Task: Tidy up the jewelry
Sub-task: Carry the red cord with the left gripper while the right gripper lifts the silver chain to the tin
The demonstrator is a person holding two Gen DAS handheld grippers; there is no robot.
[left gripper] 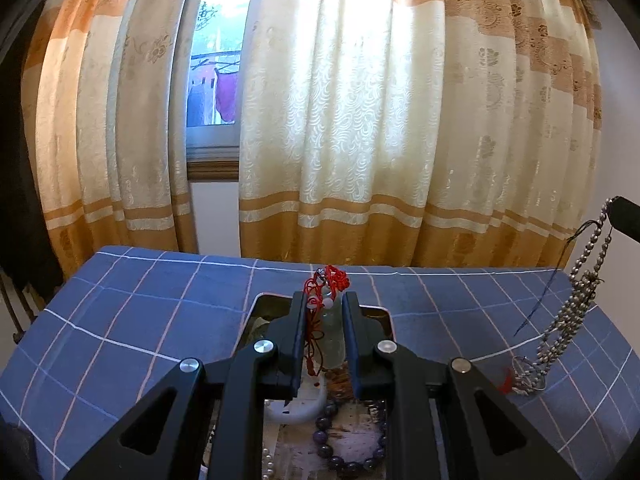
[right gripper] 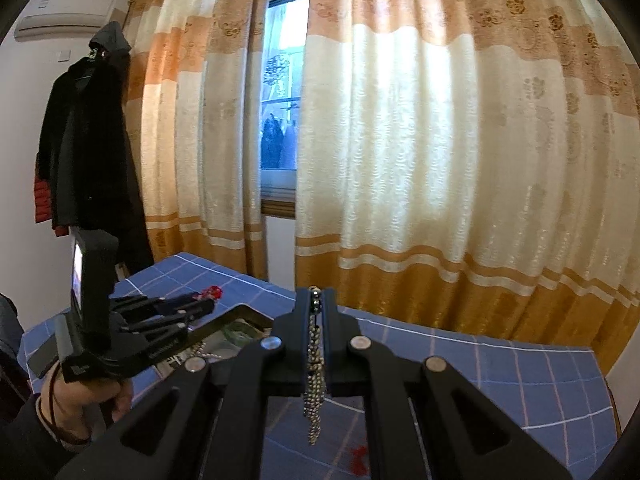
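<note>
In the left wrist view my left gripper [left gripper: 324,299] is shut on a red cord necklace [left gripper: 326,278]; its white beads and pale pendant hang down between the fingers. Under it lies a dark-rimmed tray [left gripper: 384,313] with a white bangle [left gripper: 294,414], a purple bead bracelet [left gripper: 352,446] and a pearl strand [left gripper: 266,463]. My right gripper [right gripper: 318,300] is shut on a silver bead chain [right gripper: 316,384] that dangles above the cloth, a red tassel [right gripper: 358,460] at its end. The same chain [left gripper: 576,300] hangs at the right of the left wrist view. A hand [right gripper: 80,394] holds the left gripper [right gripper: 206,305] over the tray [right gripper: 244,313].
A table with a blue checked cloth [left gripper: 140,320] stands against orange and cream curtains [left gripper: 340,120], with a window gap [left gripper: 214,80] between them. A dark coat [right gripper: 88,140] hangs at the left wall under an air conditioner [right gripper: 64,12].
</note>
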